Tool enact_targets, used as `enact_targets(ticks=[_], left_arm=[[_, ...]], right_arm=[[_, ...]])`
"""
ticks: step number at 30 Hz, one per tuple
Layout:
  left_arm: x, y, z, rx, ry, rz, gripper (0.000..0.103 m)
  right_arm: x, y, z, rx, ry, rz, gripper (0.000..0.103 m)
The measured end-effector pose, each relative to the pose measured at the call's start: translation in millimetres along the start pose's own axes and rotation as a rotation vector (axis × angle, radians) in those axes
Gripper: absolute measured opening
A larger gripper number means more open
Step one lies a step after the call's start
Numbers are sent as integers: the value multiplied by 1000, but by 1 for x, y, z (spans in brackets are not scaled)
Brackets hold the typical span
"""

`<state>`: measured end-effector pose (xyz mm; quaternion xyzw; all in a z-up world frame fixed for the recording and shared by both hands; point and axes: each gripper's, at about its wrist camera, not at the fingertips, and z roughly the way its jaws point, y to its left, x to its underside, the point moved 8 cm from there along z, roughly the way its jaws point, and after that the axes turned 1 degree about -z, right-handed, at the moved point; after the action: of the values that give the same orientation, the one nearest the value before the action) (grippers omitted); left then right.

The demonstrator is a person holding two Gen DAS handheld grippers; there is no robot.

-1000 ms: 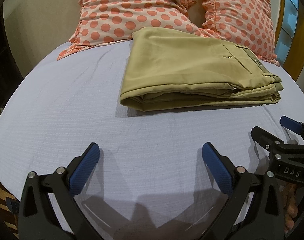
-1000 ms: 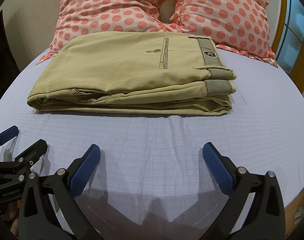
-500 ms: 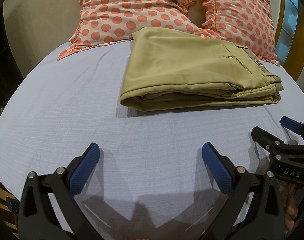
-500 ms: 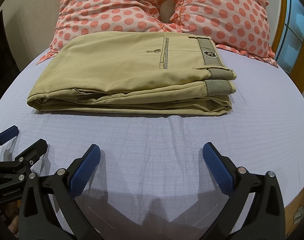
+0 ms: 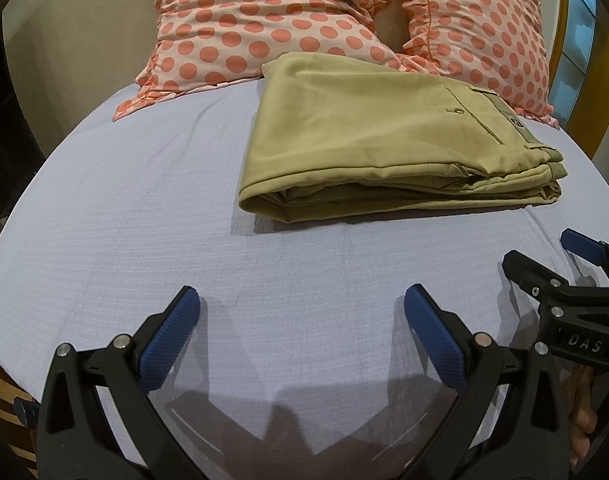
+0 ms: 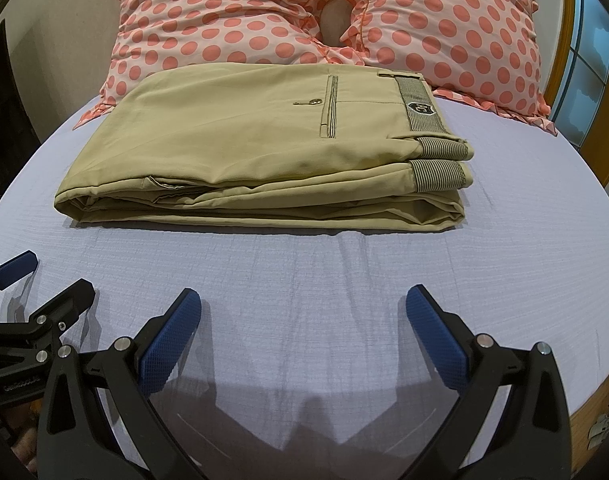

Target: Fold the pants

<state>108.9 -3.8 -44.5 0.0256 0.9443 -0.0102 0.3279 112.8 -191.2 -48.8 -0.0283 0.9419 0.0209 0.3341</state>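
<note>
Khaki pants (image 5: 368, 136) lie folded in a flat stack on the lavender bed sheet (image 5: 144, 216), waistband to the right. In the right wrist view the pants (image 6: 256, 148) sit straight ahead, back pocket and striped waistband up. My left gripper (image 5: 302, 332) is open and empty, low over the sheet, short of the stack's left end. My right gripper (image 6: 304, 332) is open and empty, in front of the stack. Each gripper shows in the other's view: the right gripper (image 5: 544, 264) at the right edge, the left gripper (image 6: 48, 280) at the left edge.
Two pink polka-dot pillows (image 6: 232, 12) (image 6: 456, 24) lean behind the pants at the head of the bed. A wooden frame and window (image 6: 584, 64) are at the far right. The bed edge (image 6: 592, 400) falls away at lower right.
</note>
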Motion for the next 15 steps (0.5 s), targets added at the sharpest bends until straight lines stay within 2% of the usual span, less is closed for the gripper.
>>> enact_targets(ticks=[15], left_arm=[[1,-1,0,-2,-2,1,101]], right_arm=[[0,0,0,-1,0,-1,102]])
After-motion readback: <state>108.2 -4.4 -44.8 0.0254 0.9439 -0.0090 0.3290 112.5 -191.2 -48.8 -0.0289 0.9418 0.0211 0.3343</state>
